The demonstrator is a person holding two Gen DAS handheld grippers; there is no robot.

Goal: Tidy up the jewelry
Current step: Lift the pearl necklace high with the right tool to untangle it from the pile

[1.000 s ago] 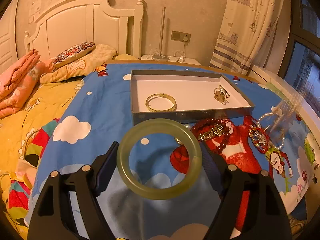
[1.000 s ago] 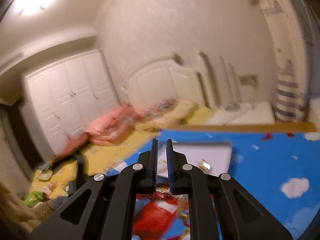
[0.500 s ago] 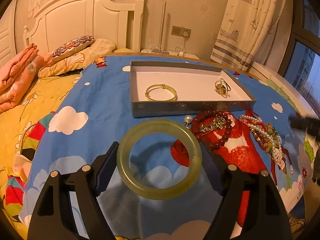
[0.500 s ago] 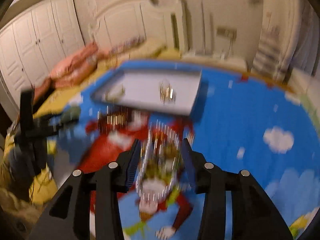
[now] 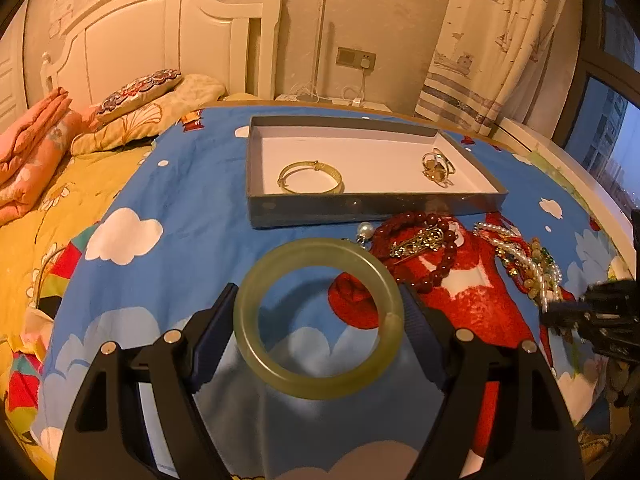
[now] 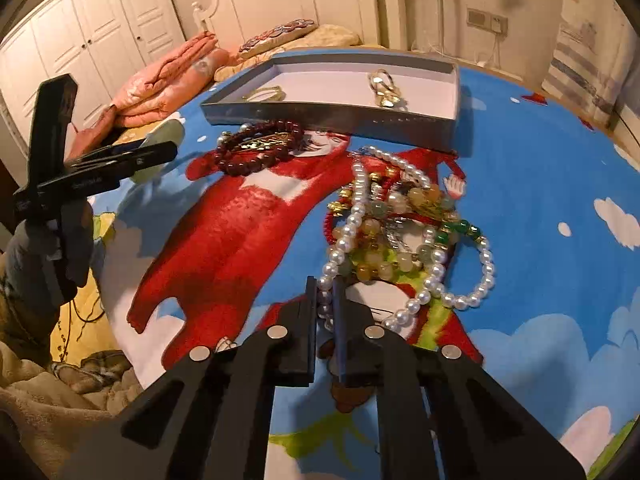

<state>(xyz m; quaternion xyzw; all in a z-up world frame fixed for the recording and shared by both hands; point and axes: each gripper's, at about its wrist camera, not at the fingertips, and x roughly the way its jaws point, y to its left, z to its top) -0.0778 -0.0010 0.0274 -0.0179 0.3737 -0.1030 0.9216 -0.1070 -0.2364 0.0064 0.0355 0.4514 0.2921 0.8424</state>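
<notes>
My left gripper [image 5: 318, 292] is shut on a pale green jade bangle [image 5: 276, 256], held flat above the blue cartoon bedspread in front of the grey tray [image 5: 360, 204]. In the tray lie a gold bangle [image 5: 310, 178] and a cluster of gold rings [image 5: 436, 166]. My right gripper [image 6: 325, 284] is shut on a strand of the pearl necklace [image 6: 346, 240], at the near edge of a tangled pile of bead bracelets [image 6: 400, 216]. A dark red bead bracelet [image 6: 256, 156] with a gold clip across it lies just before the tray [image 6: 328, 114].
The bedspread covers a round table with a wooden edge [image 5: 552, 152]. A bed with folded pink quilts [image 6: 160, 80] and a pillow [image 5: 136, 88] stands to the left. A curtain [image 5: 492, 40] and a window are at the right. Blue cloth to the right of the pile is bare.
My right gripper dropped from pointing across the room down onto the bead pile, opened on the way, and closed on the pearl strand. The left gripper kept still with the bangle.
</notes>
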